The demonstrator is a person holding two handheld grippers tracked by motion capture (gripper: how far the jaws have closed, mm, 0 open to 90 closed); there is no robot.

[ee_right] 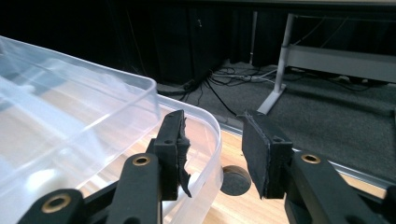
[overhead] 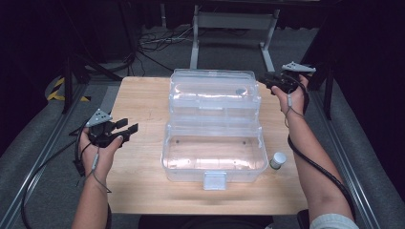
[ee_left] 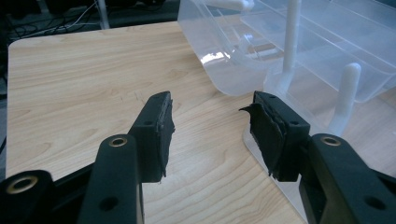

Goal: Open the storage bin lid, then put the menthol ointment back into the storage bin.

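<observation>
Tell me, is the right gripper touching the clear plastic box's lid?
Apart. In the right gripper view the right gripper has open jaws, with floor and table showing between them, and the rim of the clear plastic box's lid lies just beyond its left pad.

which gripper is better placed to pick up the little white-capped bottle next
Right, probably: the bottle stands beside the box under the right forearm; the left gripper is across the box.

A lab or recording studio, not a home. Small wooden worktop [overhead: 143, 119] standing alone on grey carpet [overhead: 28, 138], ringed by dark curtained surroundings. Loose black cables [overhead: 157, 40] sprawled over the floor at upper centre. Grey metal stand legs [overhead: 195, 43] behind. Yellow-and-black hazard tape [overhead: 57, 88] at the left edge. Metal rails [overhead: 52, 143] running along both sides of the frame.
</observation>
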